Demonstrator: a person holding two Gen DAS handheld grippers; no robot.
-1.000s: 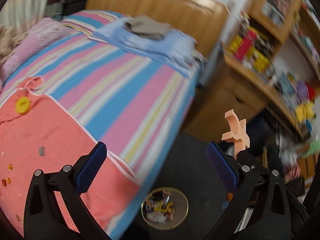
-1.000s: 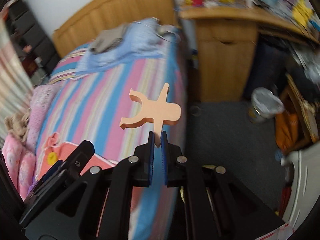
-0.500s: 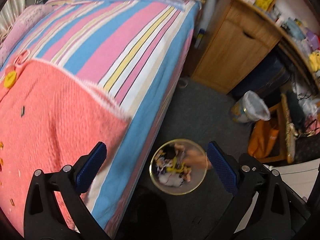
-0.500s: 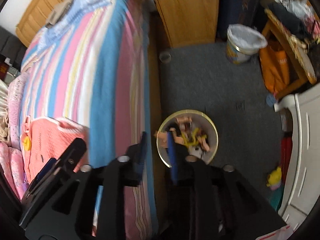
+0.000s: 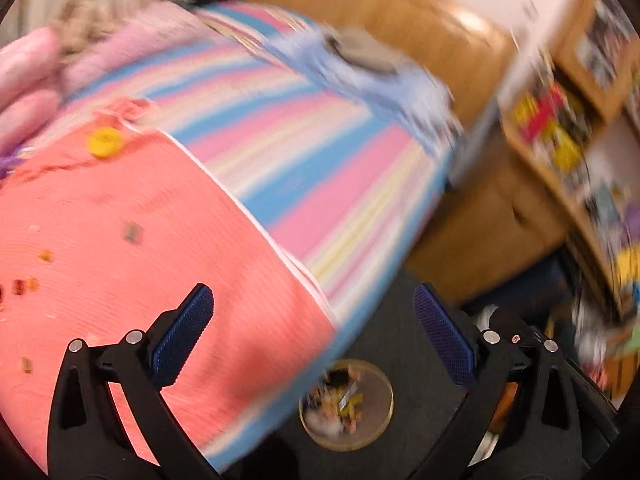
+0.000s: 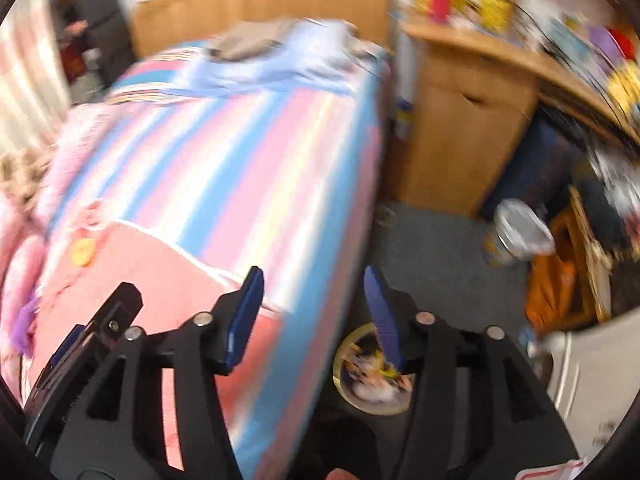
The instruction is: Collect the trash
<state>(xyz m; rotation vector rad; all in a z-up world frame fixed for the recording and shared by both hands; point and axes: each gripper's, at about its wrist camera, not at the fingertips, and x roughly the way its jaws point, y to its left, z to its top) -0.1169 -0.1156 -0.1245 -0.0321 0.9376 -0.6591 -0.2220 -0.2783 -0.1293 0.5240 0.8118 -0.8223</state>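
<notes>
Left wrist view: blurred by motion, looking over a bed and down to the floor beside it.
Left gripper (image 5: 313,332): fingers spread wide apart, nothing between the blue pads (image 5: 182,336); the left pad sits over the coral blanket, the right pad over the dark floor.
Right wrist view: also blurred, same bed seen from further toward its foot.
Right gripper (image 6: 316,312): fingers parted with a clear gap, holding nothing; the bed edge shows between them.
Trash bowl (image 5: 346,404): round clear bowl with a yellowish rim on the dark grey carpet (image 6: 436,248), just beside the bed's edge, low between the left gripper's fingers; in the right wrist view it (image 6: 372,372) lies partly behind the right finger.
Bowl contents: a heap of small mixed scraps, yellow, pale and dark; single pieces cannot be told apart.
Bed (image 5: 304,168): pink, blue and yellow striped cover, with a wooden headboard (image 5: 392,28) behind it.
Coral blanket (image 5: 140,264): spread over the near part of the bed, with a yellow round piece (image 5: 105,142) near its far edge.
Small bits (image 5: 134,234): a grey one and several orange ones scattered on the blanket, too blurred to name.
Blue cloth (image 5: 376,80): bunched near the headboard, with a grey item on top.
Wooden cabinet (image 6: 460,128): stands beside the bed, under a cluttered shelf.
Lined bin (image 6: 520,232): on the carpet, well apart from the bowl.
</notes>
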